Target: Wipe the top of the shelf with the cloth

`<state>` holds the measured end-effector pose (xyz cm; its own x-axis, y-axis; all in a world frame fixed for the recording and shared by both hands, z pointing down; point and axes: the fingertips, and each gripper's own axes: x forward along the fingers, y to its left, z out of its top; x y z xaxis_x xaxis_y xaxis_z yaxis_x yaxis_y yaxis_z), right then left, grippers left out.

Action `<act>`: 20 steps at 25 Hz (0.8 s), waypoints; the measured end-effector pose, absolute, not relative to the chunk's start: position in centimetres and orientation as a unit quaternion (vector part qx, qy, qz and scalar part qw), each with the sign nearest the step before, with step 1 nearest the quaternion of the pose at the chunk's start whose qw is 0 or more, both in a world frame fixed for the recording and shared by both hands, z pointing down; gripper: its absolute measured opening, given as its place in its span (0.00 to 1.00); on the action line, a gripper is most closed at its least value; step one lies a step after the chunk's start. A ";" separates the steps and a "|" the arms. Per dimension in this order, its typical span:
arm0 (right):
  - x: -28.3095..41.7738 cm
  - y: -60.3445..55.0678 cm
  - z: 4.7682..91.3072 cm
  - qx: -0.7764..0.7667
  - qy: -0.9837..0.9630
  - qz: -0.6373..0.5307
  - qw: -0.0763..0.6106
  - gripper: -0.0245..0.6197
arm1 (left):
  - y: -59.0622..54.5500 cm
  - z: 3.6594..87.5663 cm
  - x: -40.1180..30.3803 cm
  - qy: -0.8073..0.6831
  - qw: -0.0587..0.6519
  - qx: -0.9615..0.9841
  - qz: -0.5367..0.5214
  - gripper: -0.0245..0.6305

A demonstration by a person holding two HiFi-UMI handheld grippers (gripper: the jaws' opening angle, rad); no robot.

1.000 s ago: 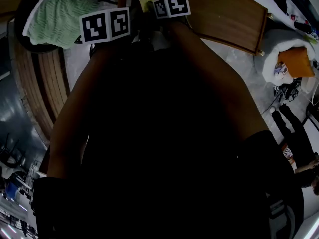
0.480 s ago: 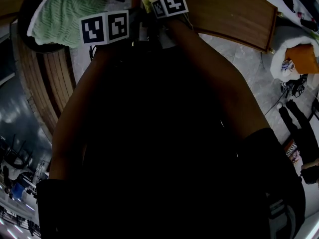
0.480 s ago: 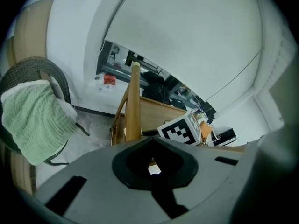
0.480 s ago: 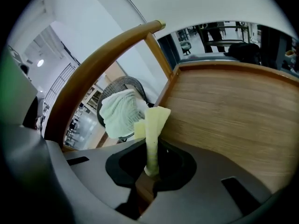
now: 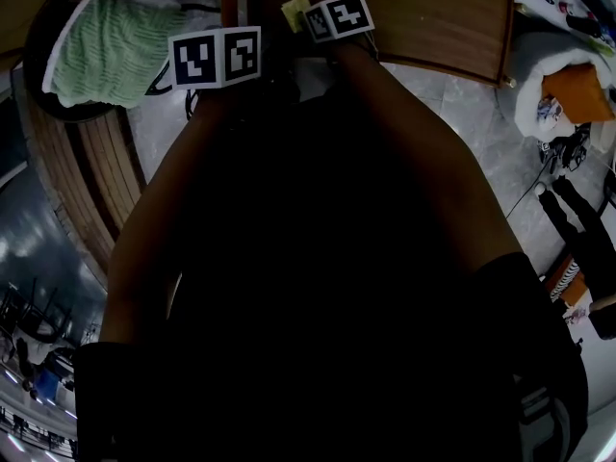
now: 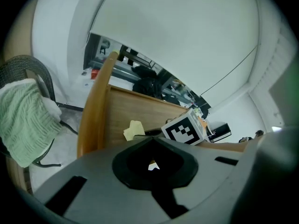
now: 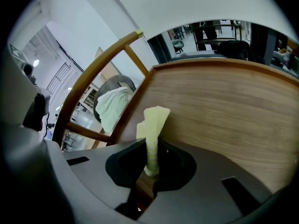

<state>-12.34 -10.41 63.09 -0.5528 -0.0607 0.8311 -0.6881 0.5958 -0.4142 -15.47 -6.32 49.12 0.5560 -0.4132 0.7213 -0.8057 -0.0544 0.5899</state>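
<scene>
Nearest, the person's dark torso (image 5: 308, 287) fills the head view and hides both sets of jaws there; only the marker cubes (image 5: 217, 58) show at 12 o'clock. Left gripper (image 6: 152, 164): jaws together, nothing held. Right gripper (image 7: 148, 171): clamped on the pale yellow cloth (image 7: 153, 125), which stands up against the wooden shelf top (image 7: 224, 106). Over the last second cloth and cubes have drifted slightly toward 3 o'clock, a short stroke at most, so most of the top likely remains unwiped. Cloth-to-wood contact cannot be confirmed. Beyond, at 10 o'clock, a green towel (image 5: 111, 41) lies on a chair.
</scene>
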 end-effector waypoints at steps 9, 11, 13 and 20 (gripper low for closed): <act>-2.3 -11.6 62.9 0.251 -0.784 0.388 0.414 0.11 | -7.9 50.1 -7.0 -0.418 0.552 0.698 0.183 0.05; 0.4 -12.1 62.8 0.259 -0.782 0.387 0.414 0.11 | -8.5 50.4 -5.0 -0.422 0.555 0.695 0.177 0.05; 3.0 -12.5 62.8 0.266 -0.779 0.390 0.414 0.11 | -8.9 50.6 -3.1 -0.425 0.559 0.691 0.172 0.05; 10.3 -14.5 62.4 0.281 -0.778 0.390 0.405 0.11 | -9.7 51.0 3.7 -0.418 0.562 0.693 0.172 0.05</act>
